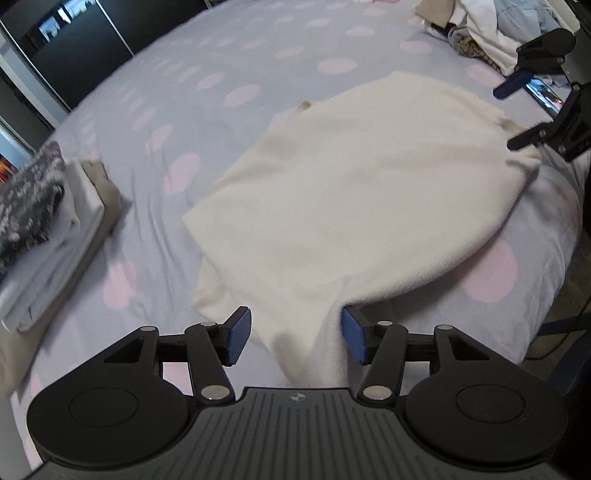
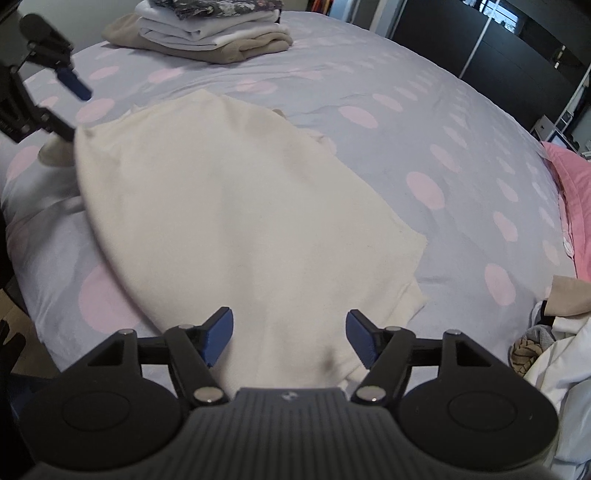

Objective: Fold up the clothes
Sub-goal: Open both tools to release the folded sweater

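A cream garment (image 1: 354, 206) lies folded on the polka-dot bed; it also shows in the right wrist view (image 2: 236, 221). My left gripper (image 1: 295, 338) is open, its blue pads either side of the garment's near corner. My right gripper (image 2: 290, 338) is open, its pads either side of the opposite end of the garment. Each gripper shows in the other's view, the right at the garment's far corner (image 1: 517, 114), the left likewise (image 2: 70, 110), both with jaws apart.
A stack of folded clothes (image 1: 44, 221) sits on the bed to the left, also in the right wrist view (image 2: 210, 33). A heap of unfolded laundry (image 1: 487, 33) lies at the far right. Bed edge (image 1: 554, 258) drops off on the right. Pink bedding (image 2: 572, 206).
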The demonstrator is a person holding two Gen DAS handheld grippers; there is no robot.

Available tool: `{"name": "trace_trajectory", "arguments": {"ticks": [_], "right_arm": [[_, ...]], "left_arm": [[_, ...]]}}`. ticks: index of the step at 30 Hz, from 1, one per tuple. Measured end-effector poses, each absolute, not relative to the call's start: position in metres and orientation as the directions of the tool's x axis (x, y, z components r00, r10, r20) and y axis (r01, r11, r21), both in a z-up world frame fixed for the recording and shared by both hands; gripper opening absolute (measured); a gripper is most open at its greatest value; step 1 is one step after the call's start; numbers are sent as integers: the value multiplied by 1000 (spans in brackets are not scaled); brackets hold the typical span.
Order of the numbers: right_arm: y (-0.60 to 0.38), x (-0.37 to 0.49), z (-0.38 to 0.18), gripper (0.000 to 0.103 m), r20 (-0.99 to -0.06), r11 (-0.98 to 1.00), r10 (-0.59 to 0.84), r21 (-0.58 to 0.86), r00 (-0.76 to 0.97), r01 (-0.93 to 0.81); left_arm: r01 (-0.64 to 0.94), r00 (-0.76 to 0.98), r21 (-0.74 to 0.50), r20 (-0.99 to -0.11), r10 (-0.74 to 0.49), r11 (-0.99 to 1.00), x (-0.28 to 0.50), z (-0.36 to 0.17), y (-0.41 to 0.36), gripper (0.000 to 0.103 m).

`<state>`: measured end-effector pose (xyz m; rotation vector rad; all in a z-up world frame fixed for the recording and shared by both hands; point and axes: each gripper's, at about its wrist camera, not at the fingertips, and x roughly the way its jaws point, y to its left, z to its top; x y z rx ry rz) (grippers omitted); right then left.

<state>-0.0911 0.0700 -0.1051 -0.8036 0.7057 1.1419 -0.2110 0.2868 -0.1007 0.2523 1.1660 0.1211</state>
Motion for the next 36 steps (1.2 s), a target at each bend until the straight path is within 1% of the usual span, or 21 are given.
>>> {"name": "trace_trajectory", "arguments": {"ticks": [3, 6, 10, 12, 18, 23, 27, 30, 33, 36], "right_arm": [[70, -83, -106, 72, -827, 238, 490, -176, 275, -955], [72, -76, -108, 72, -832, 266, 479, -166, 280, -949], [75, -67, -105, 73, -827, 303, 484, -148, 286, -941], [77, -61, -103, 74, -825, 329, 487, -130, 287, -935], [81, -41, -96, 75, -820, 412, 499, -60, 281, -909], [88, -16, -93, 77, -817, 474, 501, -18, 287, -880], [84, 17, -98, 77, -802, 574, 492, 5, 339, -819], [68, 45, -107, 77, -808, 657, 490, 95, 327, -748], [53, 65, -118, 78, -805, 714, 520, 226, 285, -663], [51, 71, -133, 78, -808, 735, 539, 312, 239, -602]], "left_arm": [[60, 360, 265, -905, 226, 962, -217, -99, 286, 53], [50, 328, 289, -909, 257, 956, -223, -95, 291, 51], [-19, 336, 319, -891, 306, 948, -230, -82, 303, 51], [-70, 369, 289, -882, 294, 955, -229, -74, 311, 51], [-146, 406, 305, -849, 338, 941, -200, -73, 319, 51], [-215, 446, 268, -829, 338, 939, -173, -84, 325, 51], [-339, 477, 171, -816, 326, 925, -164, -99, 340, 51], [-414, 474, 95, -827, 303, 905, -166, -109, 354, 51], [-450, 445, 88, -841, 309, 889, -166, -119, 363, 51], [-478, 435, 65, -849, 301, 876, -164, -125, 369, 51]]}}
